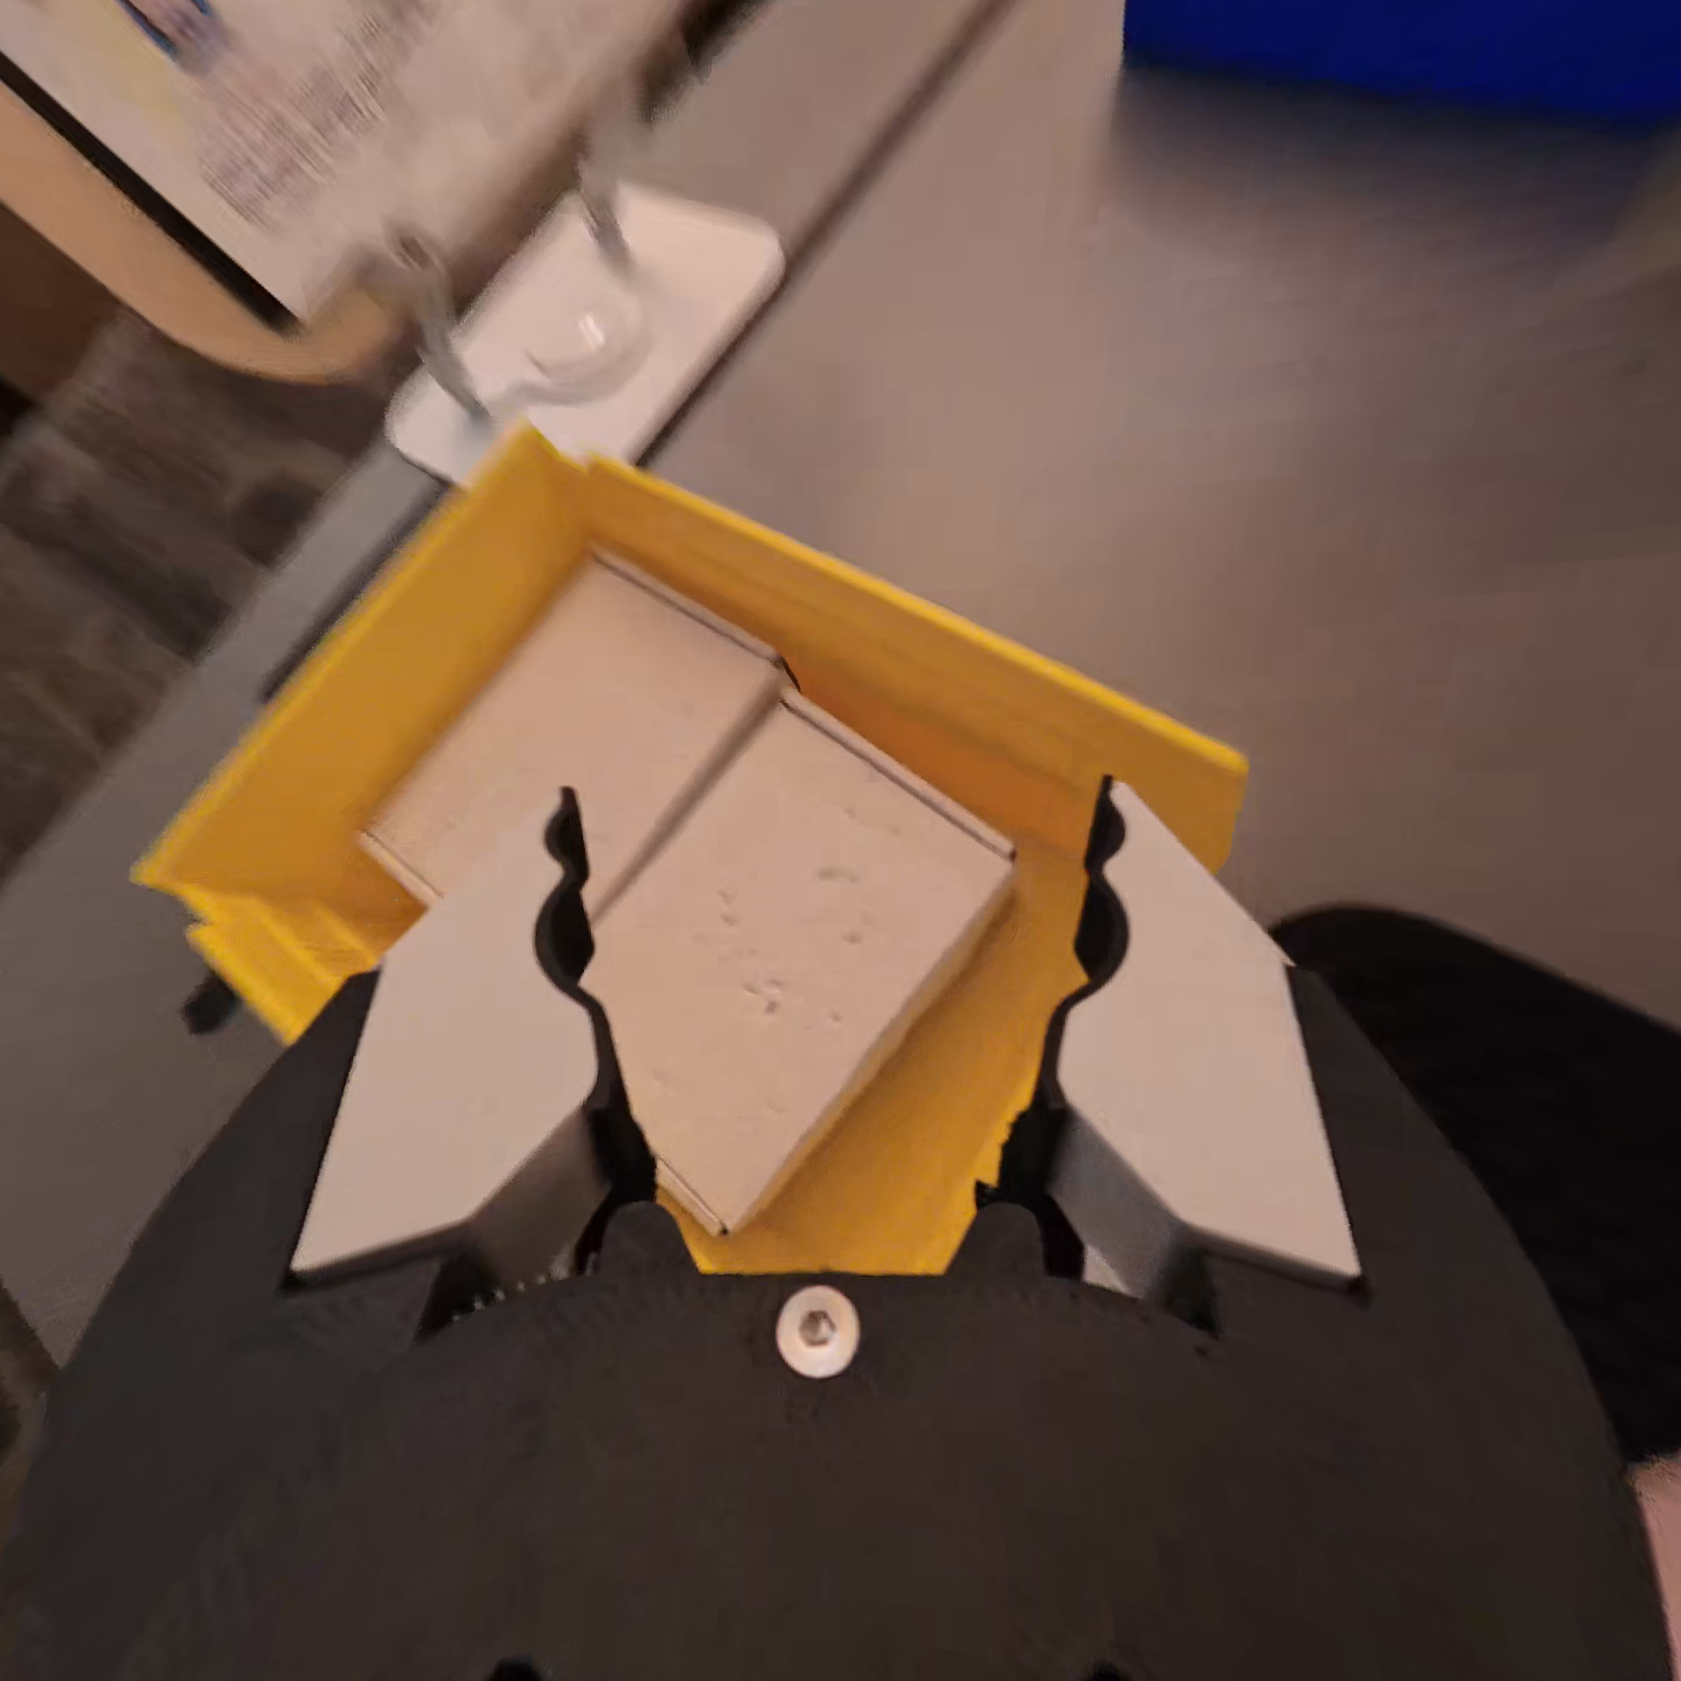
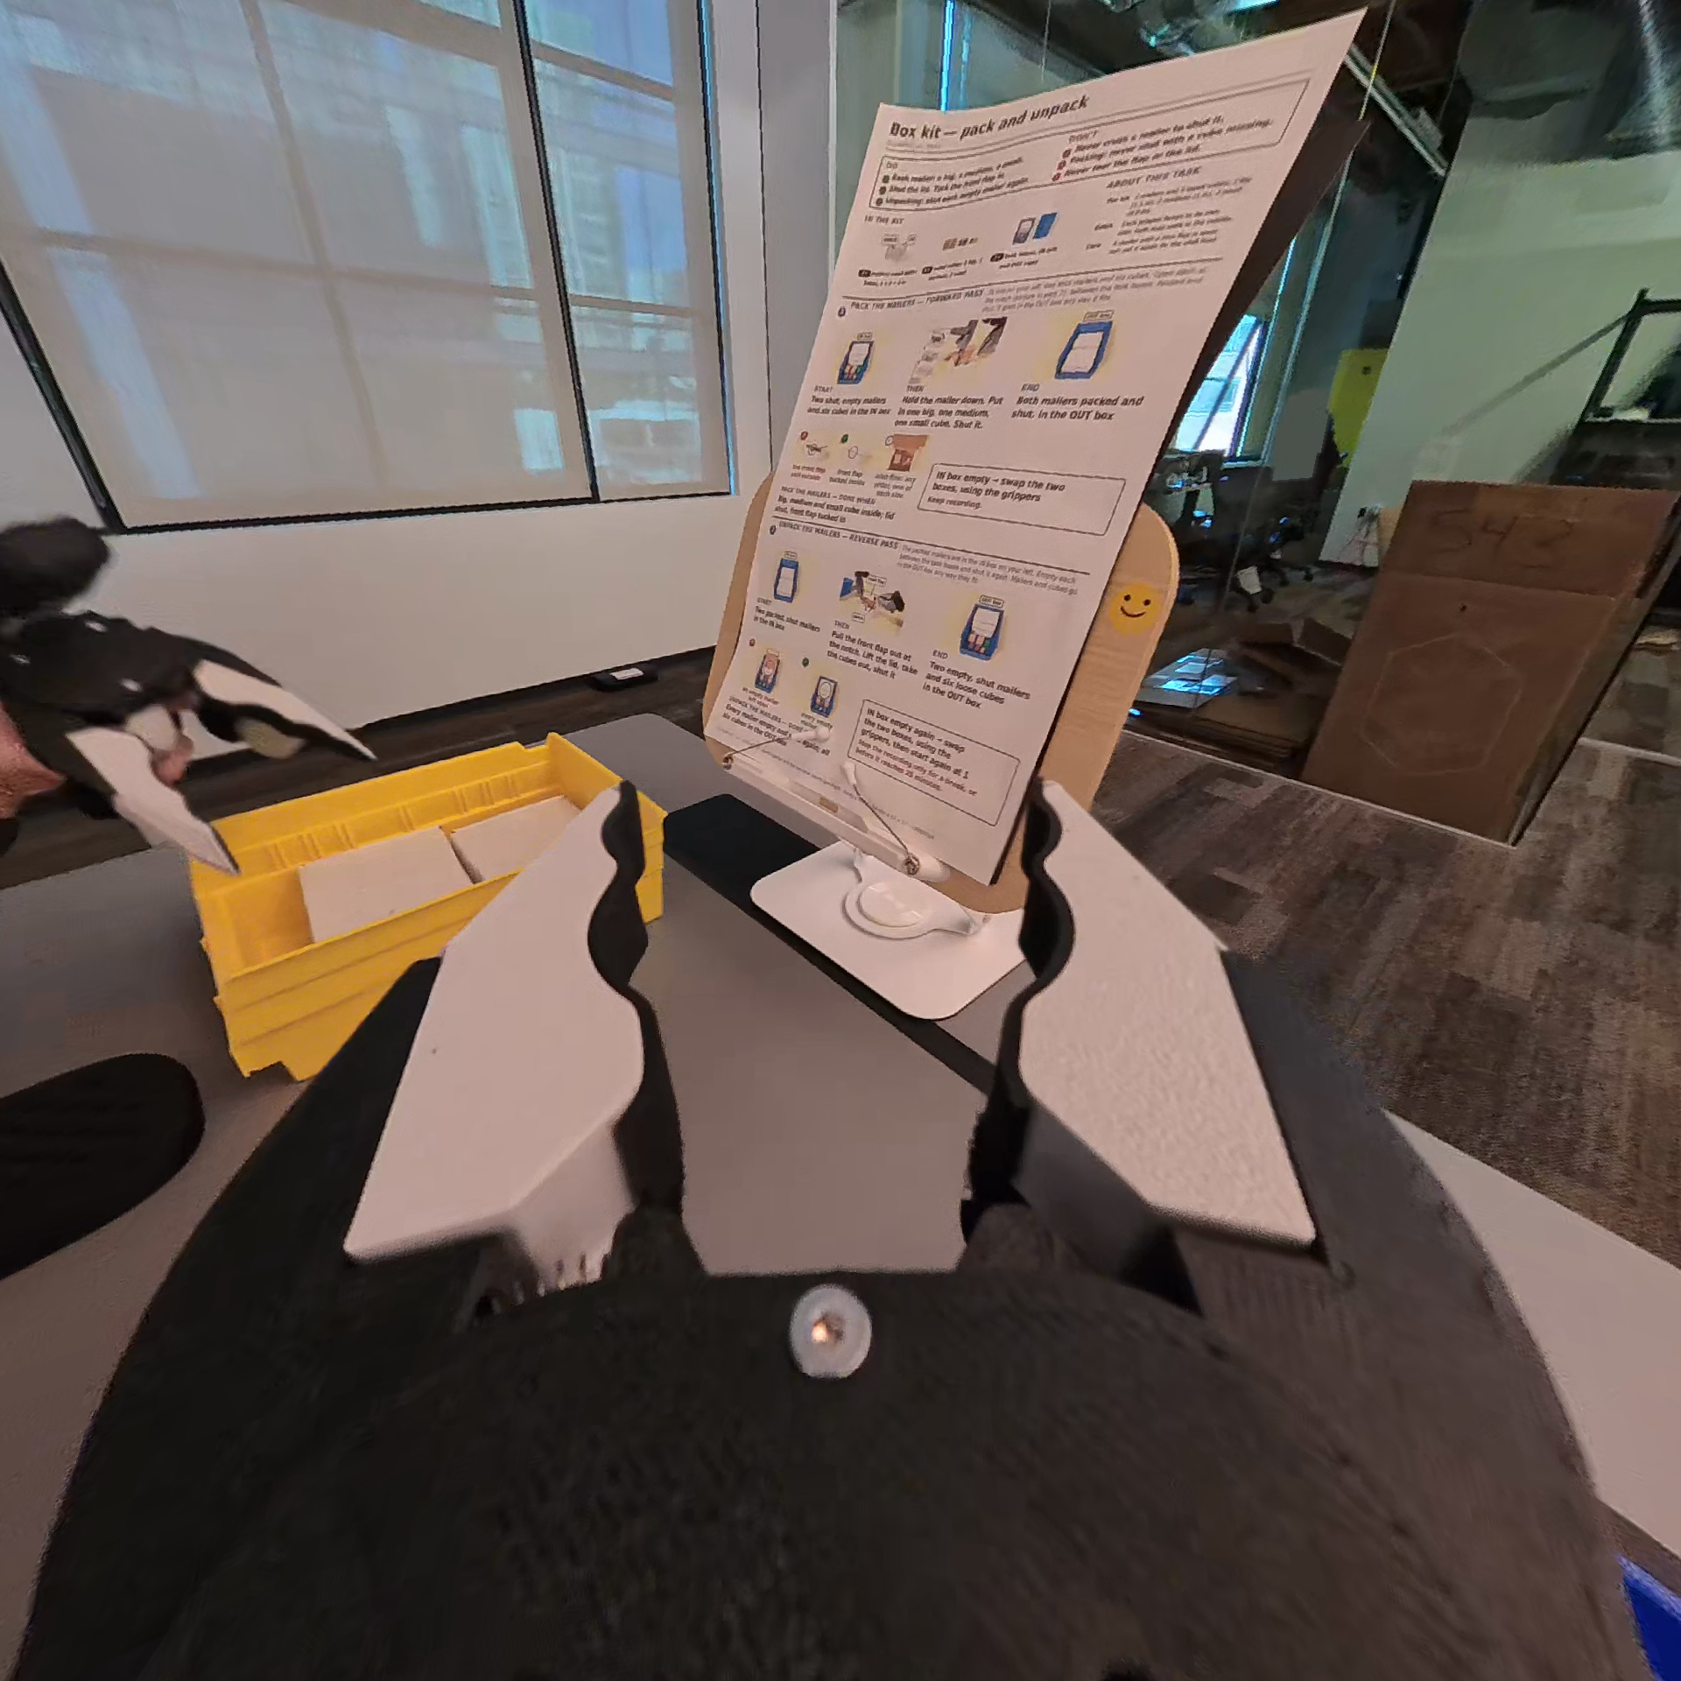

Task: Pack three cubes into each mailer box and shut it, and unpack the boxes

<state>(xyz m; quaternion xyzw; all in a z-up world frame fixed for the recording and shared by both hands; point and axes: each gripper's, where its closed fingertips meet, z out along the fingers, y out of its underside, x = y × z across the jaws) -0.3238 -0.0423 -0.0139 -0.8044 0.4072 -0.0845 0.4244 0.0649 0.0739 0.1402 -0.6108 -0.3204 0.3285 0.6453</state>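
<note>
Overhead now, left gripper (image 1: 832,919) hangs above a yellow bin (image 1: 437,691), fingers spread wide, nothing between them. Two white mailer boxes lie flat and shut inside the bin, side by side: the far mailer (image 1: 582,700) toward the bin's far corner, the near mailer (image 1: 800,982) turned at a slant, directly below the gap between the fingers. Whether the fingers touch it cannot be told; the view is blurred. No cubes visible in either view.

Right gripper (image 2: 823,919) held above bare grey bench (image 2: 819,1137), well apart from the bin, fingers likewise parted and empty. From this side the bin sits to the left on the bench, both mailers showing over its rim, and the left gripper's white-tipped fingers point down over the bin's left end.

Behind the bin: a printed instruction sheet (image 2: 991,437) propped on a tan board with a white stand (image 2: 910,946) on the bench. Blue bin edge (image 1: 1401,45) at the far right of the left wrist view. Dark sleeve (image 2: 82,1155) at the bench's left edge. Windows, brown cardboard (image 2: 1492,673) and carpeted floor beyond.
</note>
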